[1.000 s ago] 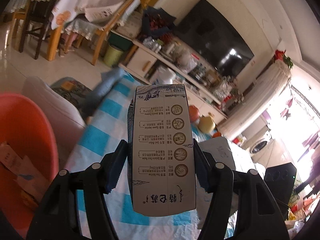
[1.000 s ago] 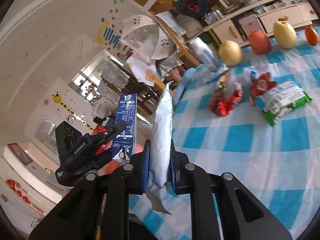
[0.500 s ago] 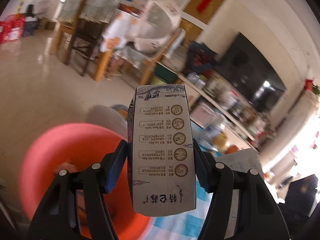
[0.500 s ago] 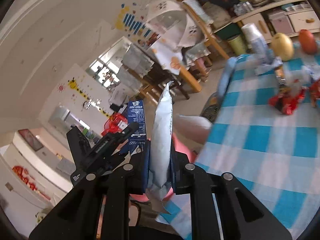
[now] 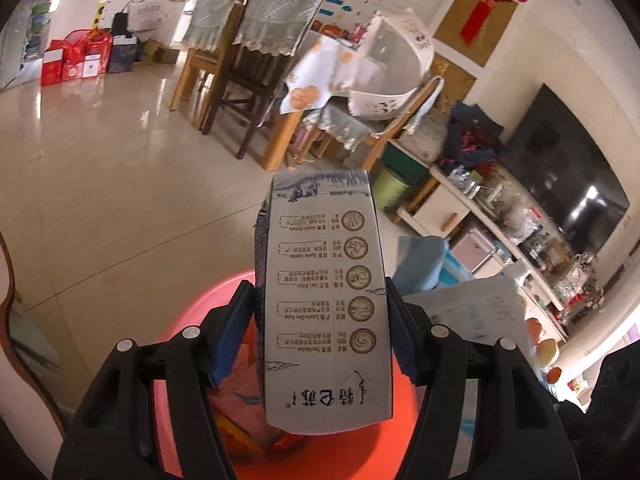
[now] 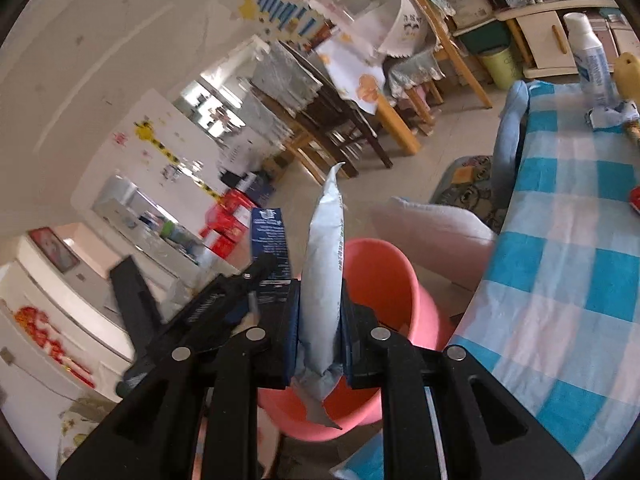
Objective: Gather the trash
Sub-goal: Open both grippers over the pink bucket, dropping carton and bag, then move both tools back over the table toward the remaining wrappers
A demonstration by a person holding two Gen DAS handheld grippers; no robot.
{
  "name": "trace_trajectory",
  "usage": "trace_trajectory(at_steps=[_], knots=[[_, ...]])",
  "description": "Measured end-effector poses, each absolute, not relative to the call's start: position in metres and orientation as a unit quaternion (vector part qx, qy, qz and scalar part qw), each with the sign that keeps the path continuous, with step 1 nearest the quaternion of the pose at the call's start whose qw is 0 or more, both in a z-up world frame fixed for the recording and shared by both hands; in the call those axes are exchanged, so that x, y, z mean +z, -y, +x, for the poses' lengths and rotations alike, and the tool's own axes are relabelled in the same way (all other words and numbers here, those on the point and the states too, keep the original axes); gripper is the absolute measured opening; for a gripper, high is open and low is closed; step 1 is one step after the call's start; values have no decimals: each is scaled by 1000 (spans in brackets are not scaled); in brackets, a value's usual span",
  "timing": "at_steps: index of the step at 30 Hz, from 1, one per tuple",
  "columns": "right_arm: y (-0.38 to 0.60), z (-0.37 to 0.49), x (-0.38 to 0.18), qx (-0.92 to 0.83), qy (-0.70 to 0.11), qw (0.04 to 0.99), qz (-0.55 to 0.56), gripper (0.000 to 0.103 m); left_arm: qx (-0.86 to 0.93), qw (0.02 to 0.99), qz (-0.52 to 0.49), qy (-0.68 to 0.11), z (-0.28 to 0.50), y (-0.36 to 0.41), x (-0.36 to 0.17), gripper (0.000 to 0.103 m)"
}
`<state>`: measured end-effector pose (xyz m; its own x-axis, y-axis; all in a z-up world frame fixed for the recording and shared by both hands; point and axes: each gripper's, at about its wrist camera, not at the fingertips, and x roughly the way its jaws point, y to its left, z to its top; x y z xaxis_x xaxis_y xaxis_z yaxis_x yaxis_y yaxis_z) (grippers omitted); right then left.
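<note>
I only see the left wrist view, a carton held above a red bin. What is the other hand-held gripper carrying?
Observer: The right hand-held gripper is clamped on a crumpled pale packet, which stands upright between its pads.
Operator: Is it near the bin too?
Observer: Yes, the bin sits just beyond it, beside the table's edge.
Operator: Anything on the table?
Observer: A white bottle stands on the blue checked cloth, with a crumpled wrapper at its foot.
</note>
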<state>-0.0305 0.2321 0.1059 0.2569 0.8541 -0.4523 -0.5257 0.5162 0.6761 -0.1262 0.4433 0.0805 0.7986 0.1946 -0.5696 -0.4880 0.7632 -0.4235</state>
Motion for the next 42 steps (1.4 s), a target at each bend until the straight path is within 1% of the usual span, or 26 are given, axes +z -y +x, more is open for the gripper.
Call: trace_trajectory(at_steps=[1,2,3,4,5,6,7,8,10,11,14,19,22,28,32,35,42], knots=[[-241,-29,102,445,-417,771,181,24,195,901,-287,-261,-126,-446,77,66],[-246,-29,98,437,-420,778,164,31,198,900,-285,-264,-127,-448,76,72],[-250,-29,94,425,-424,786,149,35,203,899,-282,-266,-126,-448,74,78],[-250,-30,91,416,-425,792,140,45,203,901,-278,-265,-125,-449,74,80],[-248,-32,90,407,-422,799,134,56,203,904,-270,-262,-125,-448,74,82],[-245,-34,90,401,-418,805,129,62,201,907,-265,-259,-125,-446,75,83],[-240,-37,92,387,-409,818,117,73,197,911,-261,-253,-124,-443,75,83],[-236,-41,94,374,-400,831,102,80,193,915,-258,-242,-125,-441,76,86],[-229,-50,97,353,-381,852,66,84,187,921,-255,-226,-125,-437,77,88],[-225,-53,98,343,-375,860,52,87,184,924,-252,-221,-124,-434,78,89],[-208,-60,99,315,-361,877,18,89,170,935,-231,-209,-120,-421,81,90],[-170,-67,95,266,-341,901,-22,92,154,947,-183,-215,-110,-396,83,90],[-139,-74,93,239,-329,913,-29,95,144,956,-139,-216,-105,-375,88,90],[-90,-91,98,201,-313,927,-40,95,118,970,-44,-208,-104,-326,98,90],[-64,-105,104,183,-290,938,-41,98,109,972,9,-206,-111,-295,101,90],[-46,-112,105,166,-281,945,-37,98,103,972,8,-210,-123,-277,103,90],[-10,-122,100,148,-281,948,-27,98,74,972,-48,-218,-159,-247,107,90]])
